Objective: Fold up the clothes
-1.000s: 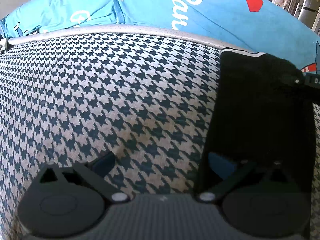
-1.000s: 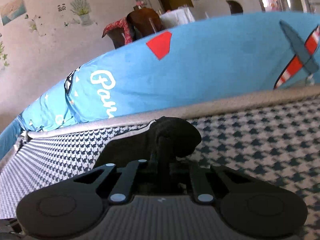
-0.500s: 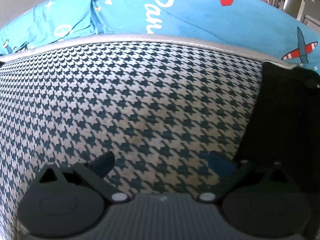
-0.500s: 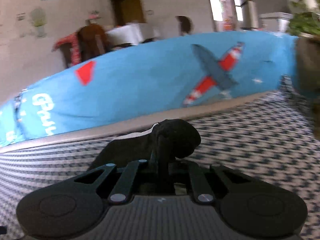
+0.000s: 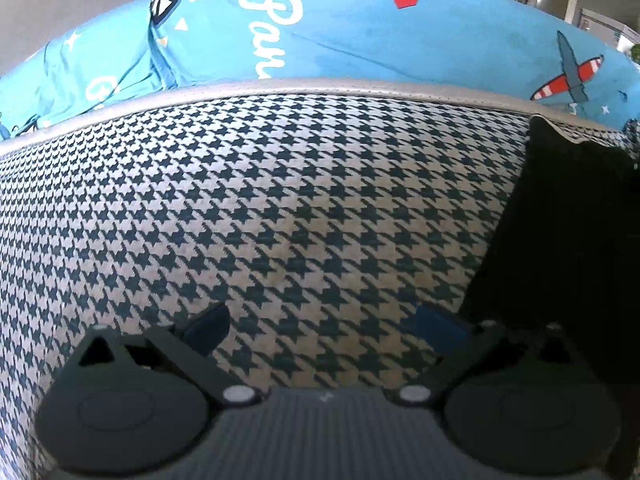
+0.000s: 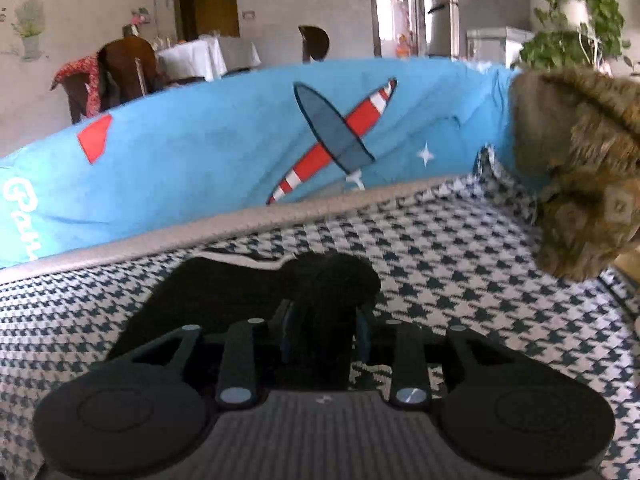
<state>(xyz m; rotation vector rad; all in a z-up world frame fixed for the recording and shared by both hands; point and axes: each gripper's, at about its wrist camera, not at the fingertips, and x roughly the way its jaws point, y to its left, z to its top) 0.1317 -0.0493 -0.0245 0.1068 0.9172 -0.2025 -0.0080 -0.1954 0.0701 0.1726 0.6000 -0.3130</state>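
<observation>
The right gripper (image 6: 324, 332) had its fingers pinching a bunched fold of the black garment (image 6: 224, 292), the cloth rising in a dark lump just beyond the fingertips while the rest trailed flat to the left of them over the houndstooth cover (image 6: 460, 248). The left gripper (image 5: 324, 324) held nothing; its fingers stood spread wide, with only patterned cover between them. In the left wrist view the black garment (image 5: 560, 232) lay just beside the right-hand finger and ran on ahead of it, at the frame's edge.

The cloth looked soft, limp and light. It would likely sag and crumple from a single pinch, so a second hold on a free corner or hem, well apart from the first, seemed the better way to keep an edge straight for a fold. Being thin and matte, it should not slip much, though several layers could be caught at once.

Beyond the fingers, past the cover's grey piping, lay a blue printed sheet (image 5: 400, 52) with an aeroplane motif and white script reading "Pan", the remaining letters hidden. A brown furry item (image 6: 580, 168) hung ahead and to the right of the right fingers.
</observation>
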